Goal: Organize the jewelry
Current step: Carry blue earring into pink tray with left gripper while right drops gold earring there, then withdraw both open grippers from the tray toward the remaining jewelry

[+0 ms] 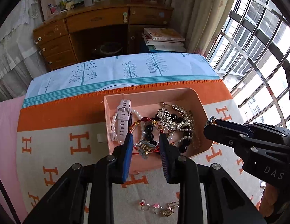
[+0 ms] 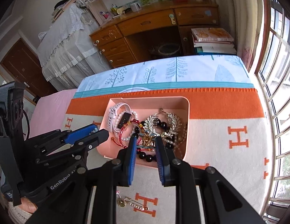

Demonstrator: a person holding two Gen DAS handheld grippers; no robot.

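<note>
Both hand-held grippers hovered over the pink tray, sorting seemingly still under way.

Left wrist view: the left hand-held gripper (image 1: 146, 140) stood apart, empty, above the pink rectangular plastic tray (image 1: 199, 100) of tangled jewelry near the bed's far edge; three small rings (image 1: 157, 208) lay loose on the orange-and-cream blanket (image 1: 61, 115). Right wrist view: the right hand-held gripper (image 2: 146, 141) was likewise apart; one gold brooch (image 2: 124, 202) lay outside, likely the next pickup.

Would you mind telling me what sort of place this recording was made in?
Most likely a bedroom at home: a wooden desk with drawers, a stack of books, a barred window, and a pink jewelry tray on a patterned blanket.
</note>
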